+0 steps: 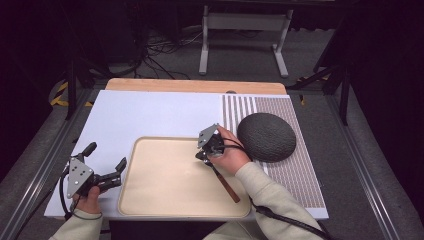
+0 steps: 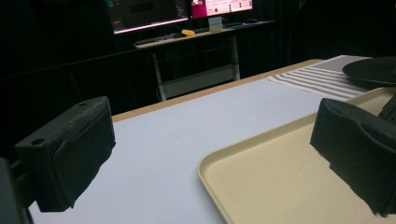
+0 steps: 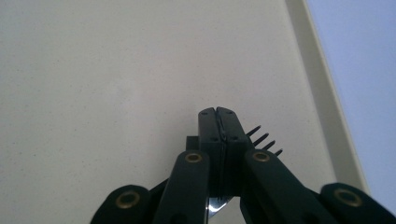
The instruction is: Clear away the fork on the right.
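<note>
A fork with a brown wooden handle (image 1: 228, 187) slants over the right part of a beige tray (image 1: 165, 182). My right gripper (image 1: 204, 156) points down at the tray and is shut on the fork's metal neck. In the right gripper view the jaws (image 3: 217, 112) are pressed together, and the dark tines (image 3: 264, 140) stick out to their right above the tray floor (image 3: 116, 70). My left gripper (image 1: 106, 156) rests open beside the tray's left rim with nothing between its pads (image 2: 74, 149). The tray's corner (image 2: 261, 177) lies just ahead of it.
A dark grey, textured dome-shaped thing (image 1: 266, 136) sits on a striped mat (image 1: 295, 172) right of the tray, close to my right hand. The white board (image 1: 150, 110) stretches behind and left of the tray. Beyond the table stand a metal frame and cables on the floor.
</note>
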Demonstrator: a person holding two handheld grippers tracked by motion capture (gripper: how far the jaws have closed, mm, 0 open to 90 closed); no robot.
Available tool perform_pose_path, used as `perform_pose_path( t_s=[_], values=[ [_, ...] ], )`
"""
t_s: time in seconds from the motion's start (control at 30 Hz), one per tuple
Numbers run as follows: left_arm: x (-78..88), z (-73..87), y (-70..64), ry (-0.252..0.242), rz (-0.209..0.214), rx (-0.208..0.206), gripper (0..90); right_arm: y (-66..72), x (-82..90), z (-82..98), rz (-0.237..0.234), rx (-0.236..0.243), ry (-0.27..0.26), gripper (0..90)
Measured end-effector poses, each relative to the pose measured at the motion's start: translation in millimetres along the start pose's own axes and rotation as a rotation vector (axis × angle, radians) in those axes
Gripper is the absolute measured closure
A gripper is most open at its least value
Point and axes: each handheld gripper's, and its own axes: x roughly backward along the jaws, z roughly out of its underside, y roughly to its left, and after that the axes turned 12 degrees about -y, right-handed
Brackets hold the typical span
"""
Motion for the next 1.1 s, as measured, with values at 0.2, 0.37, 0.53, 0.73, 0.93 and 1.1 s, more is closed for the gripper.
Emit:
perform_pose_path(
  t_s=[0.2,0.37,0.53,0.73,0.93,1.1],
  values=[
    [0.1,-0.1,-0.1,0.0,0.0,-0.001,0.4,-1.0,-5.5,1.7,-0.003,-0.003,-0.002,89.7],
    [0.1,-0.1,0.1,0.0,0.0,0.0,0.4,-1.3,-7.9,2.8,0.005,-0.008,-0.001,89.7],
    [0.0,0.0,-0.2,0.0,0.001,0.0,0.4,-2.4,-7.5,3.8,0.016,-0.001,0.007,89.8],
    [-0.3,0.1,-0.9,0.004,0.005,-0.002,0.4,-5.1,-4.6,6.7,0.047,-0.016,0.017,89.8],
    [-0.9,1.1,-1.2,0.008,0.007,-0.001,0.4,-8.0,-1.1,10.0,0.071,-0.023,0.025,89.8],
    [-1.1,1.5,-1.5,0.009,0.009,0.001,0.4,-11.9,1.9,14.1,0.093,-0.032,0.04,89.8]
  ],
)
